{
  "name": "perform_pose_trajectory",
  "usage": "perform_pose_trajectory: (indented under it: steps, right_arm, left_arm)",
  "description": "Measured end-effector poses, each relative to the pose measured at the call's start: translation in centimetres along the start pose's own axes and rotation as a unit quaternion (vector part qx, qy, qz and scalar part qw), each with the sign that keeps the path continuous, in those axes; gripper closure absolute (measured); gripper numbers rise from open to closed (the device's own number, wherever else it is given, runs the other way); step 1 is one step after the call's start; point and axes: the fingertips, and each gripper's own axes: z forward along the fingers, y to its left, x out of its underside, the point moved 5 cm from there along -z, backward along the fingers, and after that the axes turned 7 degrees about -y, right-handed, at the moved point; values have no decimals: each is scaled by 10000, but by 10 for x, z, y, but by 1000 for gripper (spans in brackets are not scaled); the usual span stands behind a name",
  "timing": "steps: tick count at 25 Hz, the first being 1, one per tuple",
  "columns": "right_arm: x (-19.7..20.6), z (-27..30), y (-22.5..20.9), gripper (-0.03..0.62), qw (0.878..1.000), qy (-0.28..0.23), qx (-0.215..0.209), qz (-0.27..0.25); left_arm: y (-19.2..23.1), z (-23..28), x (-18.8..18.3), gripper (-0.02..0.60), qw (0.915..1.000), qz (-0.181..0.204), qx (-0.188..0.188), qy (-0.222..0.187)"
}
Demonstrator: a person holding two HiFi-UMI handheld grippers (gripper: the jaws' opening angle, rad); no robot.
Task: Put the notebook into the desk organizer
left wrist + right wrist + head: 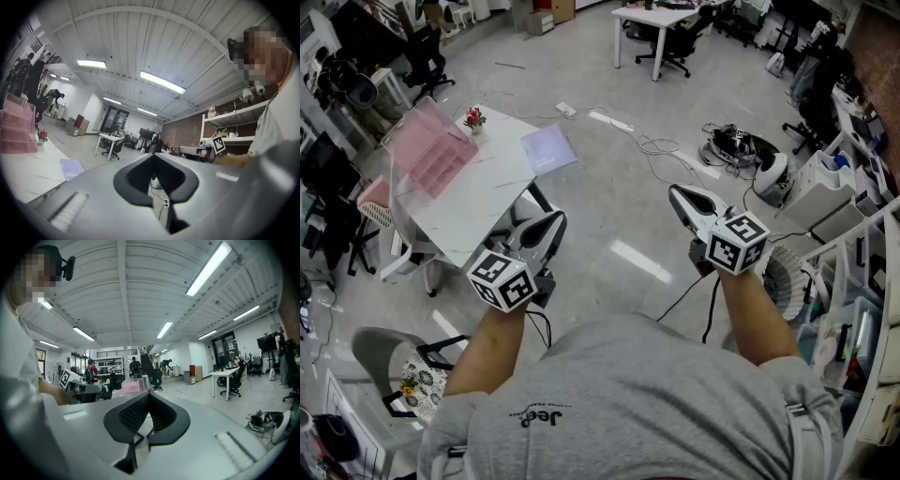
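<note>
2 grippers clenched on nothing, near the table
The left gripper (555, 220) and right gripper (677, 192) are pressed closed; the notebook (548, 148) lies on the white table (487, 202) corner, apart from the pink desk organizer (431, 150).

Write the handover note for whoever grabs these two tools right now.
Left tool: shut, empty, held in the air just short of the table.
Right tool: shut, empty, held over the floor, off to the table's right.
Notebook: lilac, lying flat at a corner of the table, not gripped.
Desk organizer: pink, at the table's other end, apart from the notebook.
Done: nothing yet.
Left: step up to the table, open a tool, pick up the notebook and put it into the desk organizer.
</note>
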Motion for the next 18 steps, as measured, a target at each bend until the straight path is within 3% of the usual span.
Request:
perform_pose_trajectory:
  steps: [18]
  right_arm:
    - [-4, 2, -12, 592, 9999, -101, 26, -72]
  left_arm:
    - [2, 15, -2, 531, 9999, 84, 57, -12]
